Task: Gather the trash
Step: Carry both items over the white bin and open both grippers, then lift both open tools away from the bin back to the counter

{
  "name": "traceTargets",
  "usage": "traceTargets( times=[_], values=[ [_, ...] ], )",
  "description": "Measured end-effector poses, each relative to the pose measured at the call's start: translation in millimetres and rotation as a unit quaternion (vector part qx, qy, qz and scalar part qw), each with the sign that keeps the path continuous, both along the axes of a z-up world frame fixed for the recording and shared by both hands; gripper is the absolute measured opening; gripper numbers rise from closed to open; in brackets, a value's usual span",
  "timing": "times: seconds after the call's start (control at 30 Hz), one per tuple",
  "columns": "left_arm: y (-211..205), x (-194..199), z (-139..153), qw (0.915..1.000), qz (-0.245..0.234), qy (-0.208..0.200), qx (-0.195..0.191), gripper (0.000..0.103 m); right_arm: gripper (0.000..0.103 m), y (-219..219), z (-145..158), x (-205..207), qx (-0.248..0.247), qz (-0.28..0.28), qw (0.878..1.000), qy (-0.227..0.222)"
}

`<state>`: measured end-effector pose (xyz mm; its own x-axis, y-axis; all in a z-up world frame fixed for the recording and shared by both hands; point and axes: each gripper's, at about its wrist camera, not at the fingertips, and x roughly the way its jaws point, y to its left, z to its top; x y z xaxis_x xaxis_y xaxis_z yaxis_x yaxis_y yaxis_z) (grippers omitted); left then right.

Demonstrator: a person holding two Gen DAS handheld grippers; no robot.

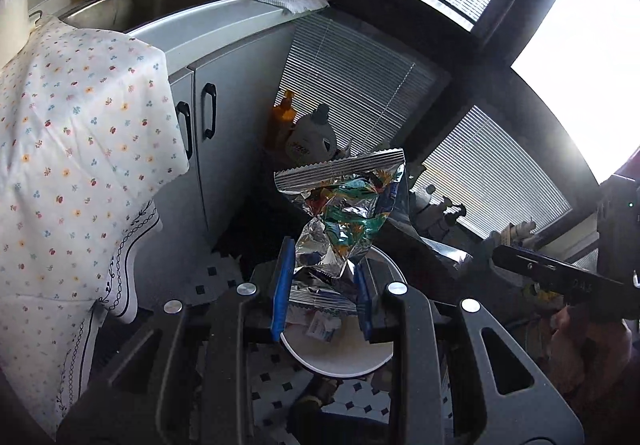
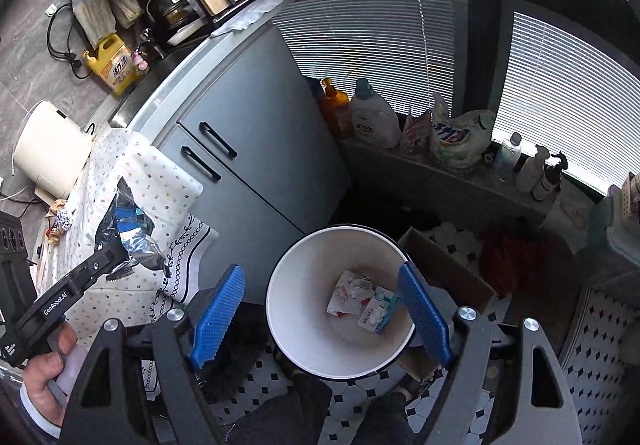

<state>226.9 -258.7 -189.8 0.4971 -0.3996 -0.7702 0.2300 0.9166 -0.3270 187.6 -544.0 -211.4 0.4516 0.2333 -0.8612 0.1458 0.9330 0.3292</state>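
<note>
My left gripper [image 1: 324, 265] is shut on a crumpled silver foil snack bag [image 1: 344, 205], its blue pads pinching the bag's lower part. The bag hangs just above a white round bin [image 1: 340, 369] on the floor. In the right wrist view the same bag [image 2: 128, 233] sits in the left gripper [image 2: 120, 251] over the table's edge, left of the bin [image 2: 288, 285]. My right gripper [image 2: 320, 273] stands wide open above the bin with nothing between its pads. A crumpled white wrapper [image 2: 352, 293] and a small carton [image 2: 380, 311] lie at the bin's bottom.
A table under a floral cloth [image 2: 152, 173] stands left of the bin, with a crumpled foil scrap [image 2: 62, 221] on it. Behind are a grey cabinet [image 2: 260, 141] and bottles [image 2: 376, 117] on a low sill. A cardboard box [image 2: 448, 265] lies right of the bin.
</note>
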Motion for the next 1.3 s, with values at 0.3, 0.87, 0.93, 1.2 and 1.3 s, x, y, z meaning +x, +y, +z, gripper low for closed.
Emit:
traceTargets(
  times=[0.3, 0.87, 0.93, 1.2, 1.3],
  values=[
    [-51.3, 3.9, -31.3, 0.9973, -0.056, 0.046, 0.009, 0.029, 0.078, -38.7, -2.4, -21.1, -0.004, -0.043, 0.999, 0.005],
    [-55.5, 17.6, -46.3, 0.9936, -0.074, 0.084, -0.017, 0.075, 0.078, -40.2, -14.2, -20.9, 0.0, -0.061, 0.998, 0.017],
    [-37.3, 21.1, -39.0, 0.9956, -0.057, 0.074, -0.012, 0.076, 0.078, -27.4, -12.3, -12.9, 0.001, -0.049, 0.999, 0.016],
    [59.6, 24.1, -2.5, 0.9989, 0.041, 0.021, -0.007, 0.087, 0.093, 49.4, 10.6, 26.6, -0.003, 0.02, 1.0, -0.015],
    [98.6, 22.9, 9.6, 0.9971, 0.076, 0.005, -0.004, 0.09, 0.095, 81.0, 21.0, 40.5, -0.004, 0.041, 0.999, -0.027]
  ],
)
